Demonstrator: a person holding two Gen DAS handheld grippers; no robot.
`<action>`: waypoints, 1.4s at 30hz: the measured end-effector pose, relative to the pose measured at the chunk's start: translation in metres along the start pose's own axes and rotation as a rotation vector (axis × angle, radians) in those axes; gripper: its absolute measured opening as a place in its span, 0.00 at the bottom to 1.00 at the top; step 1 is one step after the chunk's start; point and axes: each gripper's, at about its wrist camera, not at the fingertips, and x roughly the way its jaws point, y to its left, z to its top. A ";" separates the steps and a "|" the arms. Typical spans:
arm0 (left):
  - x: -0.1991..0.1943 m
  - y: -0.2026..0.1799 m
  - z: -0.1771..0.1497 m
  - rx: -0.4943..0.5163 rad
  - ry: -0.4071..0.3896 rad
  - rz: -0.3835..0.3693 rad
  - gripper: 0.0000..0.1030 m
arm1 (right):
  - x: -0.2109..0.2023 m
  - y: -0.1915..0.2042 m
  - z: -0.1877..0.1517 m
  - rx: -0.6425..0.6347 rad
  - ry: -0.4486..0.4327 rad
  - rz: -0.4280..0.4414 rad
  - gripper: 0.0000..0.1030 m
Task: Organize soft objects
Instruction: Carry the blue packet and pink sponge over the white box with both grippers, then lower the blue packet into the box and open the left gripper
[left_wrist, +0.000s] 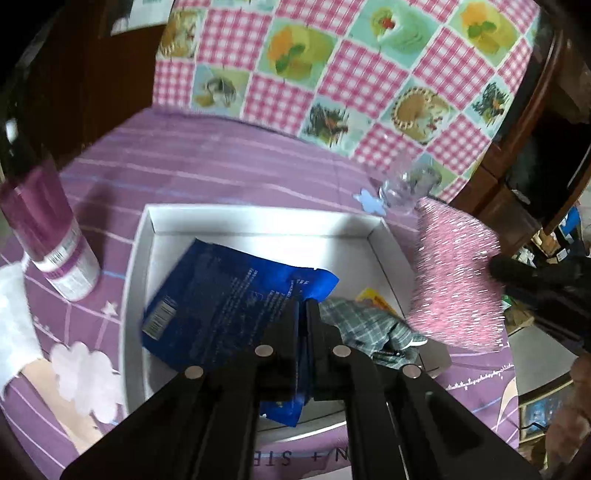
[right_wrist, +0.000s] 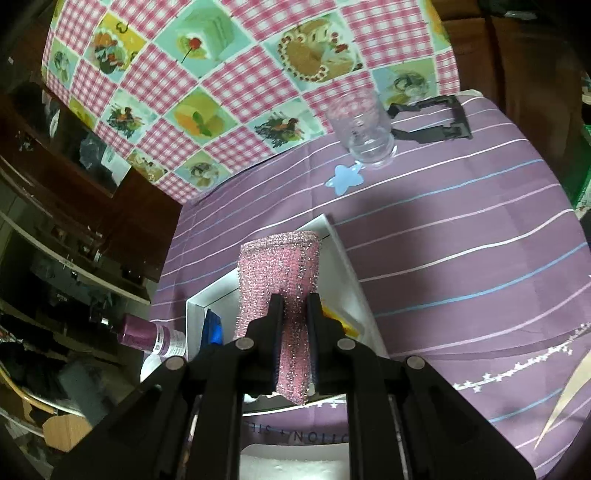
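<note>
Left gripper (left_wrist: 302, 306): pinching the blue foil pouch (left_wrist: 221, 295) over the white box (left_wrist: 258, 221).
Right gripper (right_wrist: 295, 299): clamped on the pink glitter sponge (right_wrist: 280, 266), held above the box's right edge.
Checked cloth (left_wrist: 365, 325): inside the box, right of the pouch.
Purple bottle (left_wrist: 55, 240): left of the box.

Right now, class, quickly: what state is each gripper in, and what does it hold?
Left gripper: closed on the blue packet over the white box.
Right gripper: closed on the pink sparkly sponge.
</note>
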 end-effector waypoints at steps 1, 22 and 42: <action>0.005 0.001 -0.001 -0.010 0.015 -0.004 0.02 | 0.000 -0.001 0.000 0.005 0.000 0.001 0.14; -0.030 0.020 0.009 -0.190 -0.043 -0.082 0.74 | 0.003 0.007 -0.003 -0.017 0.021 0.009 0.14; -0.090 0.014 0.015 0.015 -0.095 0.090 0.76 | 0.031 0.073 -0.036 -0.219 0.048 0.036 0.14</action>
